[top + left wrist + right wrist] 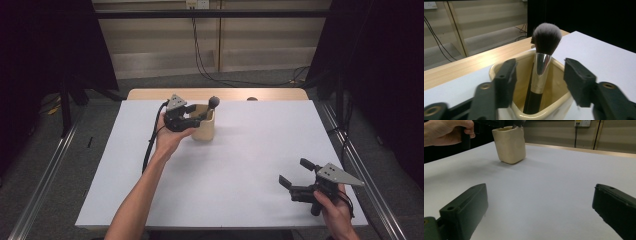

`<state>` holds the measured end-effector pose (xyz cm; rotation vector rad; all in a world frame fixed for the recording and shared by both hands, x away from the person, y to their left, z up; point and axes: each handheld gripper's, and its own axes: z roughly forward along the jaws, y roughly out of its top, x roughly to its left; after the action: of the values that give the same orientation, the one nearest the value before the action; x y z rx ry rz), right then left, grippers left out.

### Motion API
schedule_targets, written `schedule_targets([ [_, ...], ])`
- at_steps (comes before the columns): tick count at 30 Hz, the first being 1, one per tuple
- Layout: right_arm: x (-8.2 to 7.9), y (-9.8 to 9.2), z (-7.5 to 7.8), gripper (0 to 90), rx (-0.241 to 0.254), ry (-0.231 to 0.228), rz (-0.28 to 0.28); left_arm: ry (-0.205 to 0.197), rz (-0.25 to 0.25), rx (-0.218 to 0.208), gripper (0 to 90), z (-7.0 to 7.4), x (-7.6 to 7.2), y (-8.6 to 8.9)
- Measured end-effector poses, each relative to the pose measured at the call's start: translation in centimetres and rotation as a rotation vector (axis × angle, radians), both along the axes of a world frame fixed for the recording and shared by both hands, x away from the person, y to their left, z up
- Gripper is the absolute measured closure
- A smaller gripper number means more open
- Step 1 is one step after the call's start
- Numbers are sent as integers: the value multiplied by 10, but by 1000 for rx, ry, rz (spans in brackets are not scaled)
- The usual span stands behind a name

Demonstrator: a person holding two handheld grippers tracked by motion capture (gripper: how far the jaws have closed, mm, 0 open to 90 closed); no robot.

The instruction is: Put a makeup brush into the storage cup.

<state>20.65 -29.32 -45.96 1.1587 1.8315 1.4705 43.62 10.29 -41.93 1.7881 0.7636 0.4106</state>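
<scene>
- Left tool: jaws stand apart on either side of the makeup brush, with a clear gap between each pad and the ferrule. No pad presses on the brush. No earlier state is inferred.
- Left tool position, high view: the left tool sits at the 9 o'clock side of the cup, jaws reaching over the rim. The left hand holds it from below, cable trailing toward 7 o'clock.
- Makeup brush: stands in the cup, handle down, bristle head up and above the rim, leaning slightly toward 1 o'clock in the left gripper view. Judgement: the brush rests on the cup's wall and floor, not on the tool, so it appears placed.
- Cup: cream, rounded-square, upright on the worktop, toward the far edge at about 11 o'clock from the worktop's centre. In the right gripper view the cup stands at 11 o'clock, well apart from that tool.
- Right tool: jaws wide apart, holding and touching nothing; bare worktop lies between them. It is held at the 5 o'clock corner. Judgement: parked clear, leaving the left side room to work.
</scene>
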Motion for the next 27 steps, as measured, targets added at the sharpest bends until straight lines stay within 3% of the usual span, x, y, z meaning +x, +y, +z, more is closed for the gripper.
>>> schedule_targets([
  [8, 1, -3, -1, 0, 3, -3, -2, -1, 6, -15, 210, 10, -5, 5],
  [12, 3, -5, -2, 0, 9, -4, -7, -7, -23, -28, 112, 18, -13, 5],
  [14, 4, -5, -2, 0, 12, -4, -7, -11, -24, -15, 69, 20, -15, 6],
  [16, 4, -4, -2, 0, 11, -3, -3, -17, -20, -26, 65, 19, -16, 9],
  [19, 3, -4, -1, 0, 14, -1, -6, 11, -12, -38, 31, 16, -19, 14],
  [22, 2, -5, -1, 0, 12, -3, -7, 12, -22, -27, 35, 14, -25, 19],
  [24, 1, -4, 0, 0, 12, -6, -10, 10, -49, -66, 35, 12, -30, 24],
  [27, 0, -3, 0, 0, 10, -4, -11, 7, -35, -51, 31, 11, -35, 29],
])
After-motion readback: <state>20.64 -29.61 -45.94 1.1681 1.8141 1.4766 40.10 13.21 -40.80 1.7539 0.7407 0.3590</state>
